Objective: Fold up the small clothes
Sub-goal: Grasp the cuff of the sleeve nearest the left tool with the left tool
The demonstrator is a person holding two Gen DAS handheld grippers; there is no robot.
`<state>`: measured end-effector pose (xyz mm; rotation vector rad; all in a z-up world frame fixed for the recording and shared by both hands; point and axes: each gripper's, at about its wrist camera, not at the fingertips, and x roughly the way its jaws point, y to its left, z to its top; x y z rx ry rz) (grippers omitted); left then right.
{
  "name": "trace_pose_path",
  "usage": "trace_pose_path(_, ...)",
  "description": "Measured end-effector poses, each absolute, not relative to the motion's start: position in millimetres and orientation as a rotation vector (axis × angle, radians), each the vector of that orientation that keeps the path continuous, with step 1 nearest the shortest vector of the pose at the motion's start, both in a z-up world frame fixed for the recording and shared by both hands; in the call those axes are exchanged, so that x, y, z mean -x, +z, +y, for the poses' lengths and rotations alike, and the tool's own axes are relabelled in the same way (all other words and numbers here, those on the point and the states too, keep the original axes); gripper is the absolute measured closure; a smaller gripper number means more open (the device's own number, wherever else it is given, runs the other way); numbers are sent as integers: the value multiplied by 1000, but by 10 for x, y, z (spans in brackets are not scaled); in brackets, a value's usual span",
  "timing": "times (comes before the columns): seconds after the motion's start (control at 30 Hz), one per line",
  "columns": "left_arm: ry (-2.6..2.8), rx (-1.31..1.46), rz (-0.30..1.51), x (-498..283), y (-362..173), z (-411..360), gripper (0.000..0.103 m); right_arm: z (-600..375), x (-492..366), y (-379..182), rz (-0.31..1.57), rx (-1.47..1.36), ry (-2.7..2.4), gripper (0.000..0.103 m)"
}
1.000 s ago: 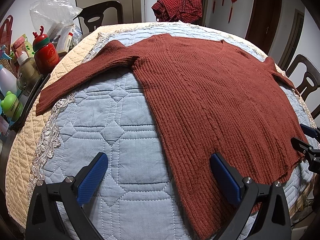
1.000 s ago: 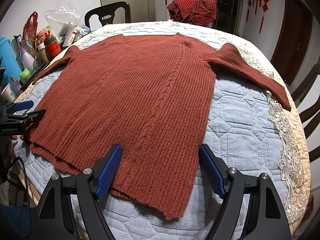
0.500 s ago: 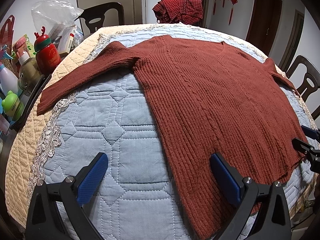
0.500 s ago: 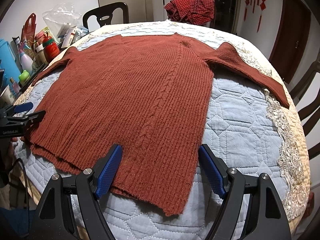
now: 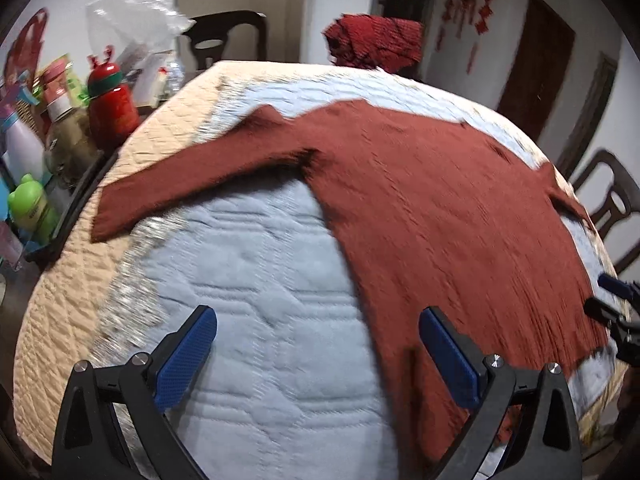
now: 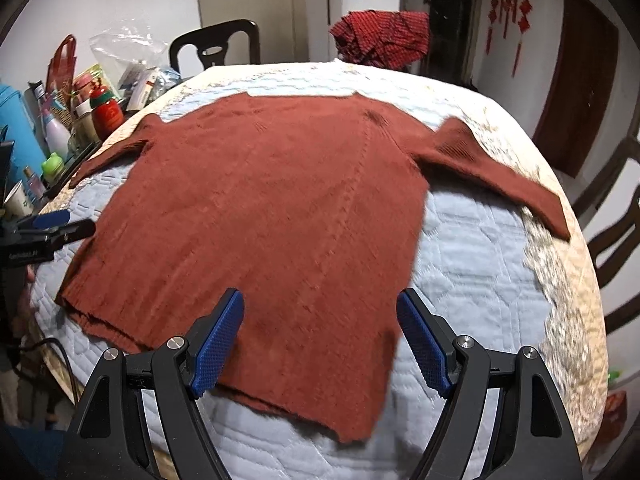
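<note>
Within the last second we swung both views; the now frames were motion-blurred. The rust sweater (image 6: 272, 216) lay flat across frame centre, unfolded. Our left gripper (image 5: 316, 356) and right gripper (image 6: 320, 340) gaped wide, empty, approaching its hem.

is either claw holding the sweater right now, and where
Nothing is held: the left claw and the right claw are both open above the sweater.
</note>
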<state>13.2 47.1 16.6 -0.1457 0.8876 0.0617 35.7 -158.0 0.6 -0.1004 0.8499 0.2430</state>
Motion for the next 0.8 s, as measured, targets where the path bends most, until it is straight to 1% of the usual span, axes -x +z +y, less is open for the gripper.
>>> trace_pose_path(0.23, 195, 250, 860, -290, 188, 1097, 3, -1301, -558, 69, 827, 129, 297, 25)
trace_pose_path(0.4, 234, 337, 861, -360, 93, 1474, 11, -1098, -657, 96, 816, 152, 334, 25)
trace_pose_path(0.57, 274, 440, 868, -455, -30, 1810, 16, -960, -743, 76, 821, 162, 359, 25)
trace_pose_path(0.8, 279, 489, 852, -588, -57, 1907, 18, -905, -846, 9, 849, 152, 364, 25)
